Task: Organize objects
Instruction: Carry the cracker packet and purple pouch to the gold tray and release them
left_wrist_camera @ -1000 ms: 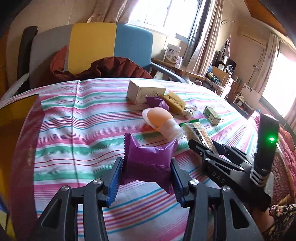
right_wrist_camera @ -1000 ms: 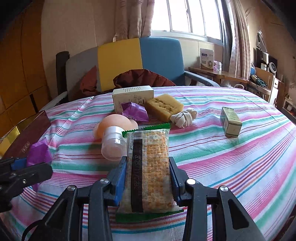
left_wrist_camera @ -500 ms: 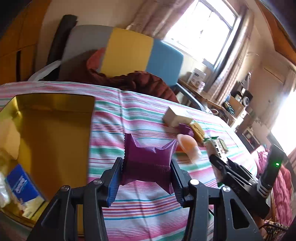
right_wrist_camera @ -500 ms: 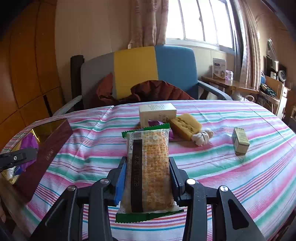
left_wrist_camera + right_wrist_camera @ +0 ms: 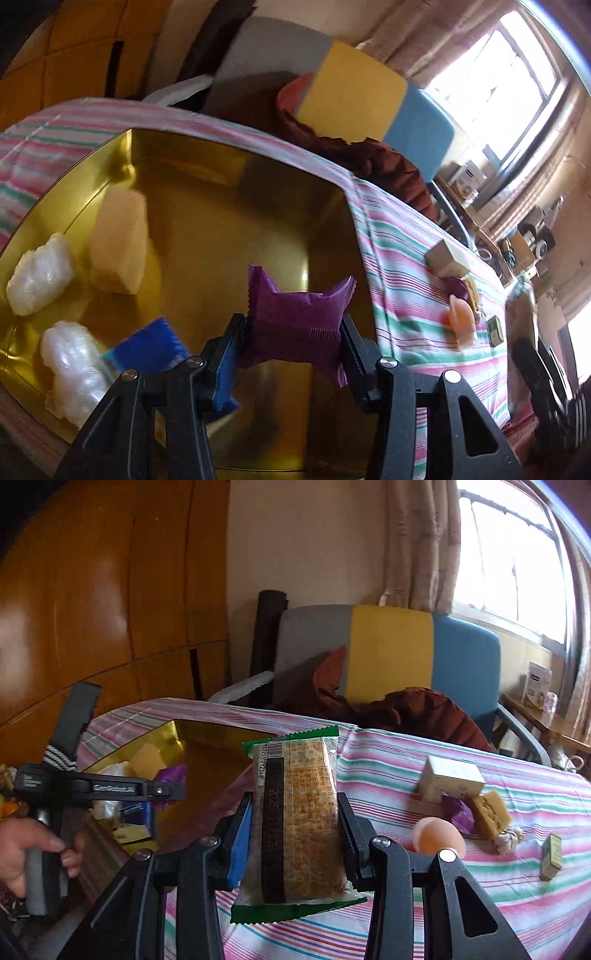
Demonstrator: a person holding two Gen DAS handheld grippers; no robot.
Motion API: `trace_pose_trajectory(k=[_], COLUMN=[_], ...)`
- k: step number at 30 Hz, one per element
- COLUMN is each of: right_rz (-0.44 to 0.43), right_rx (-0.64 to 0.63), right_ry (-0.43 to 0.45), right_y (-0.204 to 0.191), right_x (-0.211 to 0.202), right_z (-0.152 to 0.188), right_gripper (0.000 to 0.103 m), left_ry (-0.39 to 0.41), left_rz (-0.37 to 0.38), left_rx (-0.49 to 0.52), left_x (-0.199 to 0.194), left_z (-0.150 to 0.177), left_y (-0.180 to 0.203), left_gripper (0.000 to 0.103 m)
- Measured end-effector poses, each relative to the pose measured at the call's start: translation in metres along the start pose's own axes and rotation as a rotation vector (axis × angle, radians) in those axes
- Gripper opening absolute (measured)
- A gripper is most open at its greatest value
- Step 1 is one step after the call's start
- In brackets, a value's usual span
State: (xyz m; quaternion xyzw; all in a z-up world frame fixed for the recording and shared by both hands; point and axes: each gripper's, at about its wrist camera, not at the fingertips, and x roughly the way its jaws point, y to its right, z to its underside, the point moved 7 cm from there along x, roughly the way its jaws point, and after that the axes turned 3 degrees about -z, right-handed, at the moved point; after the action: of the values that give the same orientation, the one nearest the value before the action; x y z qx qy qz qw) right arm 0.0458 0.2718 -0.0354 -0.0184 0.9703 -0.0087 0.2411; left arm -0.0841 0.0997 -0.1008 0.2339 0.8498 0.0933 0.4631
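The left gripper point(image 5: 293, 332) is held level with its fingers point(image 5: 227, 354) clamped together, gripped by a bare left hand point(image 5: 27, 853). The right gripper point(image 5: 295, 832) is likewise clamped, pointed forward.

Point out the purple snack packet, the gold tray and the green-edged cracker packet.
Crinkly purple foil snack packet point(image 5: 295, 325): left wrist view, centre of wrapper.
Shiny gold metal tray point(image 5: 229, 173): left wrist view, far inner wall.
Green-edged clear cracker packet point(image 5: 299, 823): right wrist view, middle of wrapper.

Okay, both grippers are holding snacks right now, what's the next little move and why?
Probably lower the left gripper slightly and open it. Its purple packet already hangs over the gold box, above a bare patch beside the items inside. The right gripper can wait with its cracker pack, which is over the striped tablecloth, short of the box.
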Motion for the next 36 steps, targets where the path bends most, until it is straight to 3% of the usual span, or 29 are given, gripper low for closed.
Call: trace_pose_trajectory(k=[7,10,13,21,30,36], right_rz=[-0.121,-0.151,-0.172,-0.210,-0.220,-0.215], right_rx=[-0.083,-0.117,-0.146,-0.148,-0.176,-0.148], right_ry=[-0.027,-0.047,-0.069,-0.150,-0.211,-0.265], right_y=[-0.055,-0.075,-0.088,-0.105,-0.123,-0.131], right_x=[0.011,0.017,0.021,0.038,0.060,0.082], right_z=[-0.003,-0.001,0.004,0.014,0.017,0.018], right_gripper=[0.042,0.042,0.042,0.042,0.042,0.042], left_ry=[-0.030,-0.027,-0.020,-0.013,0.149,0.165], left_rz=[-0.006,-0.019,-0.042,-0.005,-0.107,-0.154], left_rx=[-0.115,-0.150,-0.190,-0.327,-0.299,-0.304], left_x=[0.003,0.002,-0.003,-0.023,-0.073,-0.084], left_z=[-0.008,-0.012,-0.014,-0.011,-0.033,-0.034], left_y=[-0.046,-0.059,-0.070,-0.084,-0.081,-0.090], left_gripper=[0.051,0.058,0.062,0.062,0.062,0.063])
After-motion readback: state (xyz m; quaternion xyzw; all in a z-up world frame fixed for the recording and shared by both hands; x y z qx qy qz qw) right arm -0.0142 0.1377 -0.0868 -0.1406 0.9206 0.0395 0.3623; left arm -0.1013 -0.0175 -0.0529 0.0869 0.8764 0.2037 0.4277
